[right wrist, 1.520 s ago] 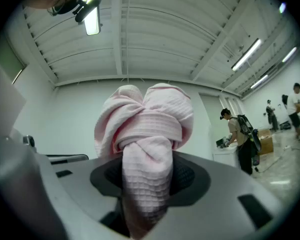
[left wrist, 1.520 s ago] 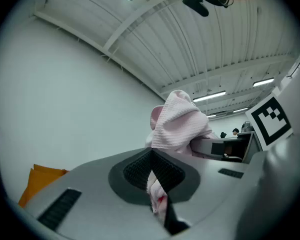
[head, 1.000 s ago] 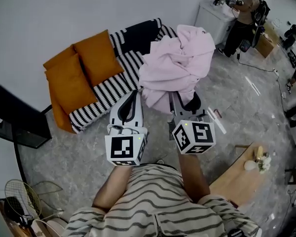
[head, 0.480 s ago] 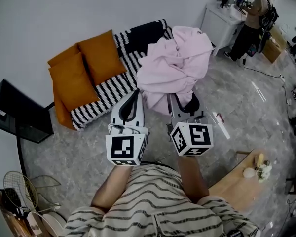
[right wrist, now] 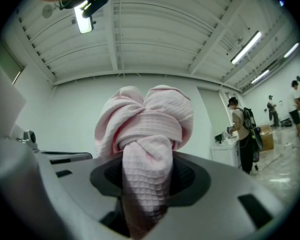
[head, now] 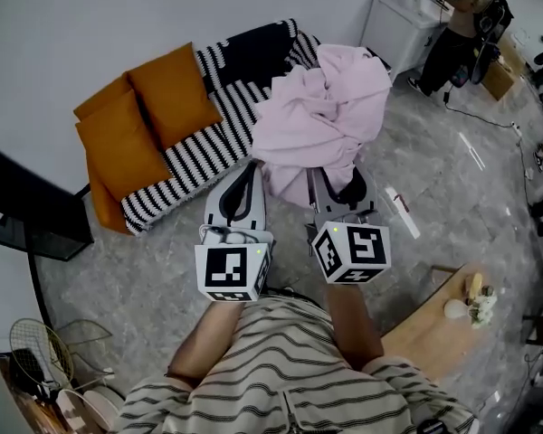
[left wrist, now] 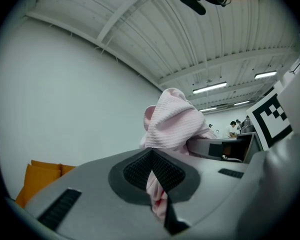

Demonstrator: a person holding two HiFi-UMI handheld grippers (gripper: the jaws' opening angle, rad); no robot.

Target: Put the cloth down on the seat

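The pink waffle-weave cloth (head: 321, 116) is held up in the air as a bunched bundle and touches nothing but the claws. The left claw (head: 244, 181) is closed on a thin fold of it (its own view shows the fabric pinched between the ribbed pads). The right claw (head: 331, 186) is clamped round a thicker twisted roll of the same cloth (right wrist: 145, 129).

In the head view the bundle hangs over the right-hand end of the black-and-white striped sofa seat (head: 195, 156). From this angle I cannot tell whether it is above the seat or above the grey marbled floor (head: 145, 269) just in front of it. Two orange cushions (head: 140, 120) take up the left end of the seat.

I judge the step in hand to be the carry: the cloth is lifted but not yet set down. The next move calls for bringing both claws forward and down over the bare striped part near the seat's front edge. The cloth should rest on the seat before either claw lets go.
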